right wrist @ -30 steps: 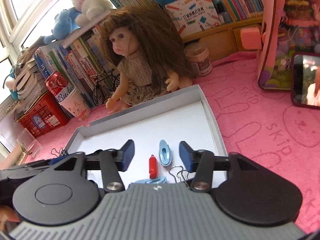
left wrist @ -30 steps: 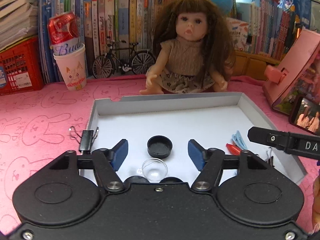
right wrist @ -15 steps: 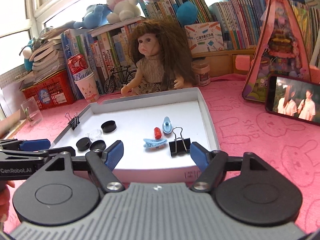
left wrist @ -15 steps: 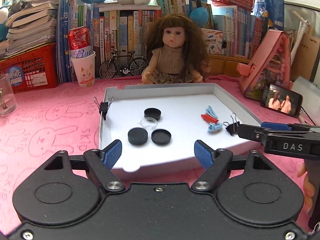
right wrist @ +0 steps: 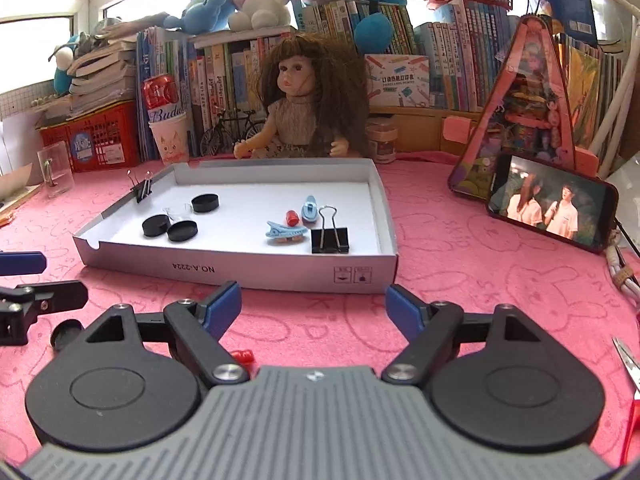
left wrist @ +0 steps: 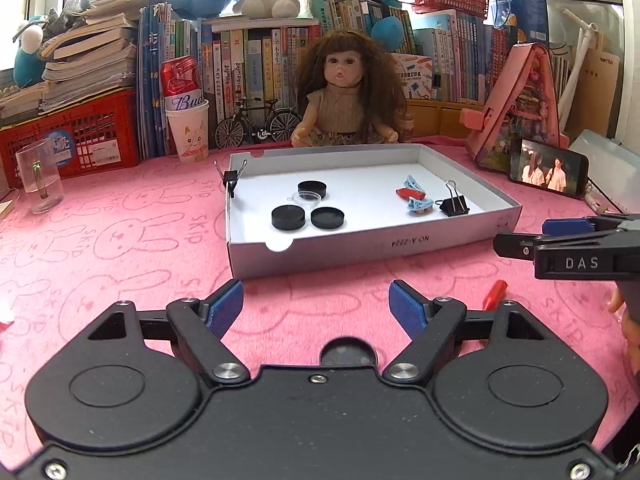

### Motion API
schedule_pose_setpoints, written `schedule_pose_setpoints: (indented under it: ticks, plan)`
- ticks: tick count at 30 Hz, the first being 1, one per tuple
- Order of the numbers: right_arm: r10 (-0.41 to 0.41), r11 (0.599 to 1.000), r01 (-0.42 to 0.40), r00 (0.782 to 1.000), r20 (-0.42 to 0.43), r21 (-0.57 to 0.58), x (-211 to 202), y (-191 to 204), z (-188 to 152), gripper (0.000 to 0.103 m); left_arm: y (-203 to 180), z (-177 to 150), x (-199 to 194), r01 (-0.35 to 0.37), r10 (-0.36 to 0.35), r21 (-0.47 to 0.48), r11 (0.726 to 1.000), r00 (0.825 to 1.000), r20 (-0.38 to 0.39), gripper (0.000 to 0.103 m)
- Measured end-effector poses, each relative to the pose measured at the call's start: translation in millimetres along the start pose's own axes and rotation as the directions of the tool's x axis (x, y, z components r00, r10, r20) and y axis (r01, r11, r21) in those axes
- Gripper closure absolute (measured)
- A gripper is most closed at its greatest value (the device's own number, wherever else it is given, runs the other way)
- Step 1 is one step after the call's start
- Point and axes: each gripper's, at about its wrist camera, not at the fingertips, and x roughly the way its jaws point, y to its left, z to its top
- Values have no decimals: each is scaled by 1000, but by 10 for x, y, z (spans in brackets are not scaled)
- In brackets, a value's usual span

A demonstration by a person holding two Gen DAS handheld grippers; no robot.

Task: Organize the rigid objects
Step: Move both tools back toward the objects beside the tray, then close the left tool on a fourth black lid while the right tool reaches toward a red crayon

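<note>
A shallow white box point(left wrist: 360, 250) lies on the pink cloth. Its left half holds three black caps point(left wrist: 287, 217) and a clear one point(left wrist: 306, 199). Its right half holds blue hair clips point(right wrist: 285, 233), a small red piece point(right wrist: 292, 218) and a black binder clip point(right wrist: 330, 238). My left gripper point(left wrist: 316, 304) hangs open over the cloth in front of the box, with nothing between its fingers. A black cap point(left wrist: 348, 354) lies just under it. My right gripper point(right wrist: 313, 306) is also short of the box, its jaws opening and empty. A red piece point(right wrist: 244, 356) lies by its left finger.
A second binder clip point(left wrist: 231, 178) is clipped on the box's left wall. Behind the box sit a doll point(left wrist: 344, 96), a paper cup with a can point(left wrist: 188, 128) and books. A phone point(right wrist: 554, 204) leans at the right, a glass point(left wrist: 38, 178) stands left, and red-handled pliers point(right wrist: 628, 368) lie at the right edge.
Both grippers have drawn back from above the box to the cloth in front of it, and their jaws stand wider. The right view has rolled level.
</note>
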Motion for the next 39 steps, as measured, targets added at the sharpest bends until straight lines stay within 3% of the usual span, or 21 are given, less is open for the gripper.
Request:
schedule_pose_setpoints:
  ticks: [6,12,22,32,35,39]
  plan:
    - [19,999,-20,998,-61,-28,-51,26,-155,16,-1,-199,-104,15,-16,32,999,999,33,24]
    - [41,999,-42,997,-67,-27,-83,44,-243,15,32,-349,-42,7,-7,34,999,1000,3,24]
    - [85,985,-91,995,-52,-147,-122,255,-273,11,-33,-371,-5,-4,4,58,998,1000,2,24]
    - [101,976,-115,991,-84,-185,-74,394,-269,9,-48,-372,-6,-8,8,65,998,1000,6,24]
    - [87,980,-104,991,-100,-171,-47,389,-263,2,-47,-373,-5,-6,6,63,998,1000,5,24]
    - [101,986,-117,986,-131,-118,7,311,-241,0,-30,-371,-4,4,-4,52,999,1000,3,25]
